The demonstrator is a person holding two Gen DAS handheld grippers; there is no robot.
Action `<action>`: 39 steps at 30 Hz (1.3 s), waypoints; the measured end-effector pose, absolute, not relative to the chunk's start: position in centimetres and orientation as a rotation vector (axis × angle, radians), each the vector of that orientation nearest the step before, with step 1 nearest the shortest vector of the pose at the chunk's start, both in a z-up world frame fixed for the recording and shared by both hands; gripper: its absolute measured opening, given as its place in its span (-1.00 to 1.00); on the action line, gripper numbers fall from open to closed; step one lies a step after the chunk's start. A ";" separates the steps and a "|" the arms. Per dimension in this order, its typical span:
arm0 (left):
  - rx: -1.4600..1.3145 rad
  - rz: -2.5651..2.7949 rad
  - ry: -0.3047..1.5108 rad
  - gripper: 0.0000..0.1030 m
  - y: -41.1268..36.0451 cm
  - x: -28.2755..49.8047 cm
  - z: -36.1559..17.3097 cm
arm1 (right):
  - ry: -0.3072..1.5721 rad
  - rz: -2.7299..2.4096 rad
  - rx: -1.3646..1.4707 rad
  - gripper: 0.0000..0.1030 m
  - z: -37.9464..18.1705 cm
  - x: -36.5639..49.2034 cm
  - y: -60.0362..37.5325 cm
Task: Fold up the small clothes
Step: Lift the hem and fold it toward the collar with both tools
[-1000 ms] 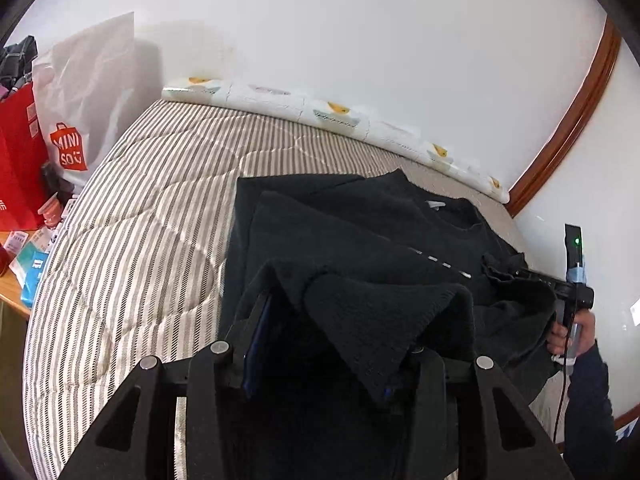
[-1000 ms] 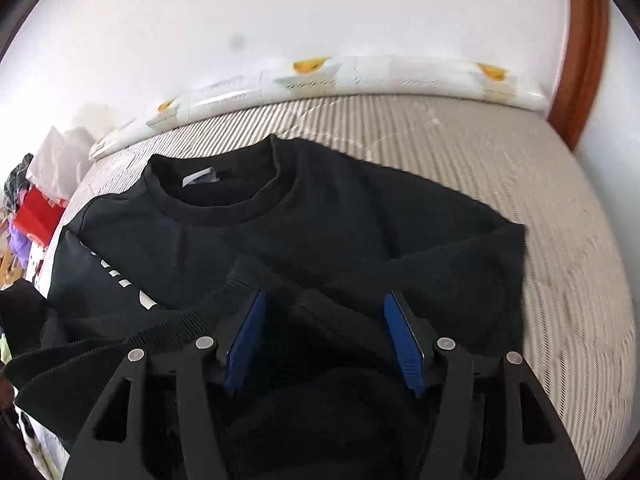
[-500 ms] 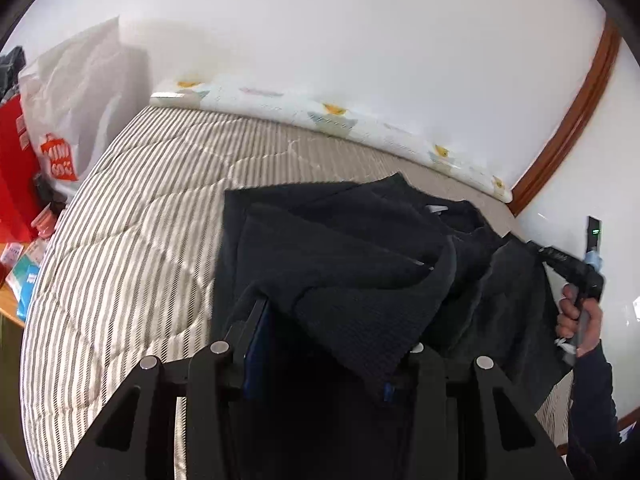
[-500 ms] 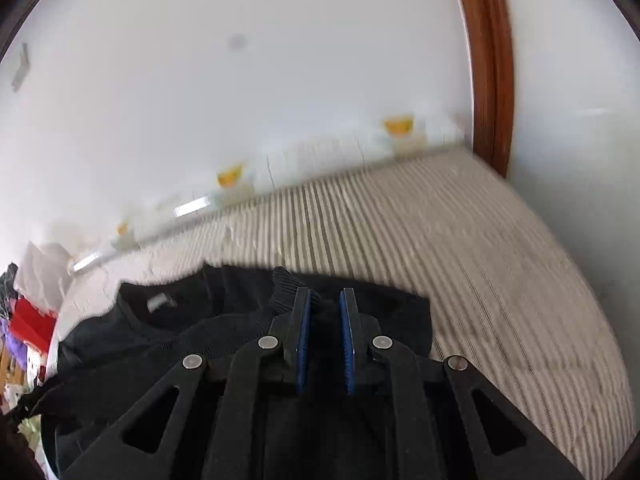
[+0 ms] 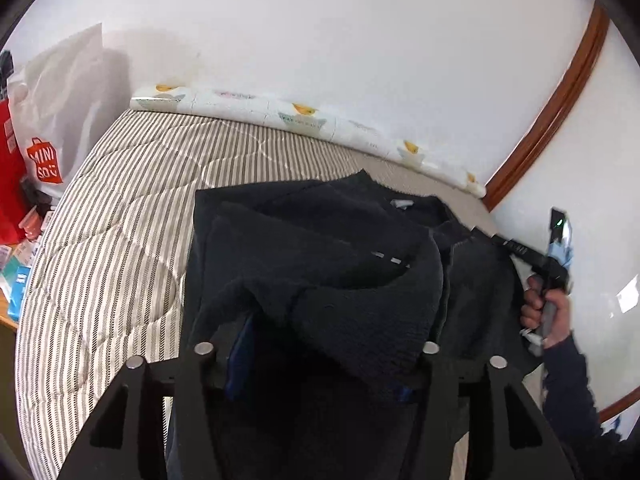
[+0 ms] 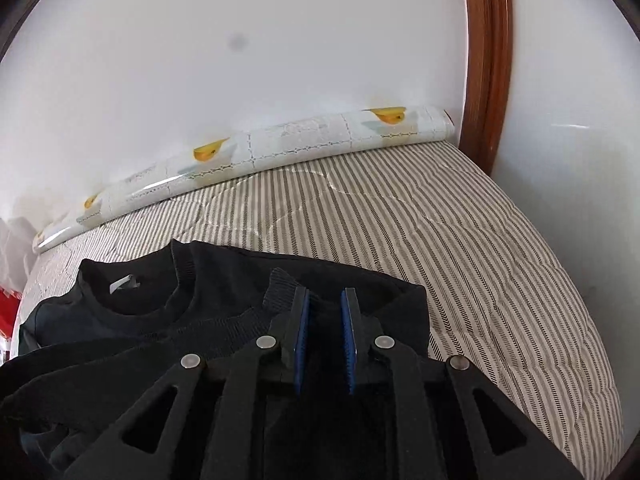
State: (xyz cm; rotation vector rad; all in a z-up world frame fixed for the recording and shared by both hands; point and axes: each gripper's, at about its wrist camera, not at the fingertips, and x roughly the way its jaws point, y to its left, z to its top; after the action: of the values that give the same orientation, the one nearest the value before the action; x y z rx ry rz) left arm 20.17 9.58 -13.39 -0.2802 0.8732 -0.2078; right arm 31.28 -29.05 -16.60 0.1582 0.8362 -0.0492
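A striped quilt (image 5: 120, 216) covers a bed set against a white wall (image 6: 240, 40). Nearest in the left wrist view, the left gripper (image 5: 320, 364) has dark knit draped over its right finger and bunched between the jaws, which have just been opening; the cloth hides whether the pads press on it. The right gripper (image 6: 324, 340) stands nearly closed, its blue pads (image 6: 301, 336) clamped on a fold of the sweater (image 6: 132, 320). That black sweater lies on the quilt, collar toward the wall, one side lifted. At the right, a hand (image 5: 546, 312) holds the right gripper's handle. Beyond, a patterned roll (image 6: 280, 144) lies along the wall; a white bag (image 5: 56, 120) stands far left.
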 end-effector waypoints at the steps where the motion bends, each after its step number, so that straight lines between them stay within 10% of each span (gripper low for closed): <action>1: -0.272 -0.204 0.874 0.08 9.4 20.1 -13.6 | 0.837 -0.047 0.156 -0.67 -16.4 31.1 -29.1; 19: -0.168 -0.077 0.868 0.30 9.8 19.2 -13.9 | 0.865 -0.023 0.106 -0.65 -15.3 27.9 -29.3; 27: -0.125 -0.040 0.900 0.29 10.2 23.7 -15.1 | 0.896 -0.013 0.037 -0.24 -16.1 29.7 -29.5; 39: -0.101 -0.030 0.959 -0.12 10.4 29.1 -17.6 | 0.961 0.092 0.012 -0.43 -18.2 32.2 -29.3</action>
State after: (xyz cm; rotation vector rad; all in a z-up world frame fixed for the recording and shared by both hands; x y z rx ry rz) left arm 29.14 10.38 -17.64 -0.1013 0.9595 -0.0298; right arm 32.17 -29.32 -18.23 0.0124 0.9611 0.0919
